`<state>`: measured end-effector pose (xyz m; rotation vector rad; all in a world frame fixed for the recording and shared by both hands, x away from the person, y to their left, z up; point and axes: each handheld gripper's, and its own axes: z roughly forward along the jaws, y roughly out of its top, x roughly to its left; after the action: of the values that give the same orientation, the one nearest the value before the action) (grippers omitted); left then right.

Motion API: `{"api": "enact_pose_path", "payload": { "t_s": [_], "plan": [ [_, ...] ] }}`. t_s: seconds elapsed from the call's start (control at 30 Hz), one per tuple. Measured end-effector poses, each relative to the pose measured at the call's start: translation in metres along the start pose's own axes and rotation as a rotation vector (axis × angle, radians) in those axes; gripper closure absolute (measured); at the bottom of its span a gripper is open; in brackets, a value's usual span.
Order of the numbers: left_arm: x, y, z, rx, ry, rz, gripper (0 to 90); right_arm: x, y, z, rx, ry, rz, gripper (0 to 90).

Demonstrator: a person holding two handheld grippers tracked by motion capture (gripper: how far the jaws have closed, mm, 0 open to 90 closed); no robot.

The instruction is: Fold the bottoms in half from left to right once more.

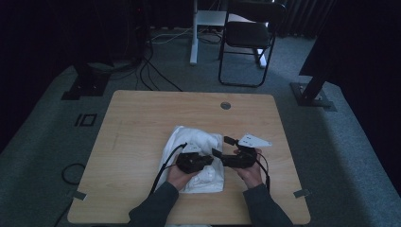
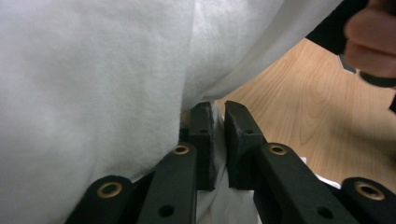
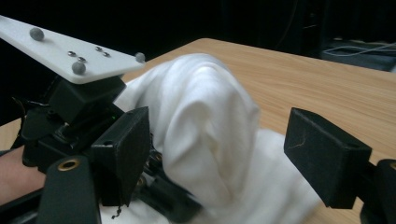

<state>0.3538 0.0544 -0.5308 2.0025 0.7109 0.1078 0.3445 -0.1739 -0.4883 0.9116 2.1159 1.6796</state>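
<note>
A white cloth [image 1: 194, 137] lies crumpled on the middle of the wooden table [image 1: 142, 118]. My left gripper [image 1: 208, 161] rests on the cloth's near part. In the left gripper view its jaws [image 2: 218, 109] stand almost together with a fold of the cloth [image 2: 93, 70] pinched between them. My right gripper [image 1: 218, 155] points left at the cloth's right edge. In the right gripper view it is open [image 3: 224, 140], wide, around a raised hump of the cloth [image 3: 205, 107]. The left gripper's grey plate [image 3: 70, 51] shows close by at the left.
A round cable hole [image 1: 225, 105] sits near the table's far edge. Beyond the table stand a black folding chair [image 1: 246, 38] and a white desk leg [image 1: 194, 33], with cables [image 1: 151, 71] on the carpet. A hand [image 2: 369, 37] holds the right gripper.
</note>
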Motion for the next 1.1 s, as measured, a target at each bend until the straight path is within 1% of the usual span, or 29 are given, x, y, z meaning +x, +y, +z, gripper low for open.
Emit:
{"api": "enact_pose_path", "payload": {
  "t_s": [0.07,0.1,0.13,0.17,0.2,0.23,0.3,0.33,0.37,0.4,0.43,0.5,0.53,0.57,0.6,0.63,0.67,0.7,0.73,0.8,0.83,0.87,0.9,0.93,0.97,1.0,1.03,1.07,1.1],
  "plan": [
    [-0.003,0.001,0.000,0.012,-0.008,0.012,77.9,-0.001,0.003,0.011,0.037,-0.036,0.006,37.2],
    [-0.005,0.003,-0.001,0.025,-0.011,0.019,73.6,-0.005,0.004,0.019,0.050,-0.048,0.015,54.8],
    [-0.006,0.005,-0.003,0.027,-0.014,0.027,69.9,-0.010,0.004,0.024,0.067,-0.063,0.029,67.5],
    [-0.010,0.009,-0.009,0.009,-0.016,0.042,65.3,-0.014,0.004,0.027,0.087,-0.078,0.042,75.7],
    [-0.014,0.013,-0.017,-0.012,-0.018,0.054,62.0,-0.021,0.004,0.032,0.100,-0.088,0.076,80.6],
    [-0.016,0.018,-0.027,-0.042,-0.021,0.066,60.3,-0.026,0.004,0.034,0.101,-0.091,0.097,82.2],
    [-0.017,0.030,-0.050,-0.122,0.000,0.082,56.8,-0.033,0.004,0.037,0.118,-0.113,0.124,82.7],
    [-0.014,0.036,-0.062,-0.161,0.031,0.083,55.8,-0.036,0.003,0.039,0.125,-0.115,0.128,82.5],
    [-0.009,0.042,-0.072,-0.191,0.082,0.087,55.0,-0.038,0.003,0.040,0.132,-0.113,0.130,82.5],
    [-0.003,0.046,-0.080,-0.214,0.139,0.071,54.9,-0.040,0.002,0.042,0.142,-0.111,0.129,82.4],
    [0.006,0.049,-0.084,-0.216,0.178,0.041,55.0,-0.041,0.002,0.042,0.146,-0.109,0.132,82.4],
    [0.027,0.050,-0.083,-0.174,0.217,-0.025,55.1,-0.043,0.001,0.043,0.155,-0.106,0.136,82.5],
    [0.042,0.047,-0.076,-0.113,0.219,-0.077,55.2,-0.043,0.001,0.044,0.155,-0.106,0.138,82.5],
    [0.050,0.042,-0.067,-0.059,0.205,-0.100,56.6,-0.045,0.001,0.044,0.157,-0.103,0.141,82.5],
    [0.055,0.036,-0.058,-0.024,0.197,-0.102,57.4,-0.047,0.001,0.044,0.161,-0.106,0.142,82.6],
    [0.057,0.031,-0.052,-0.003,0.193,-0.097,57.5,-0.049,0.001,0.044,0.166,-0.116,0.144,82.9],
    [0.058,0.024,-0.044,0.004,0.190,-0.096,57.5,-0.051,0.000,0.044,0.170,-0.123,0.146,83.4],
    [0.059,0.022,-0.041,-0.003,0.192,-0.101,57.7,-0.056,-0.002,0.043,0.181,-0.141,0.156,85.2],
    [0.061,0.019,-0.038,-0.016,0.191,-0.123,58.2,-0.059,-0.004,0.042,0.197,-0.166,0.157,85.6],
    [0.064,0.018,-0.034,-0.006,0.206,-0.149,61.3,-0.068,-0.012,0.040,0.245,-0.212,0.189,85.7],
    [0.064,0.018,-0.033,0.010,0.228,-0.146,61.3,-0.070,-0.016,0.040,0.266,-0.249,0.191,87.6],
    [0.064,0.018,-0.032,0.020,0.237,-0.142,61.3,-0.072,-0.020,0.039,0.286,-0.300,0.185,86.4],
    [0.063,0.019,-0.031,0.026,0.249,-0.134,61.3,-0.076,-0.024,0.036,0.285,-0.320,0.209,86.0],
    [0.061,0.018,-0.031,0.028,0.266,-0.126,61.2,-0.078,-0.027,0.032,0.294,-0.367,0.226,89.4],
    [0.061,0.018,-0.030,0.027,0.270,-0.124,60.9,-0.079,-0.028,0.029,0.310,-0.425,0.208,89.2],
    [0.060,0.018,-0.030,0.024,0.274,-0.127,60.7,-0.080,-0.028,0.024,0.297,-0.417,0.226,86.0],
    [0.060,0.019,-0.030,0.023,0.277,-0.124,60.4,-0.080,-0.026,0.020,0.272,-0.399,0.239,78.4],
    [0.059,0.019,-0.029,0.022,0.281,-0.117,59.9,-0.077,-0.023,0.016,0.240,-0.388,0.233,69.2],
    [0.057,0.019,-0.029,0.019,0.284,-0.111,59.3,-0.073,-0.019,0.013,0.206,-0.370,0.217,64.2]
  ]
}}
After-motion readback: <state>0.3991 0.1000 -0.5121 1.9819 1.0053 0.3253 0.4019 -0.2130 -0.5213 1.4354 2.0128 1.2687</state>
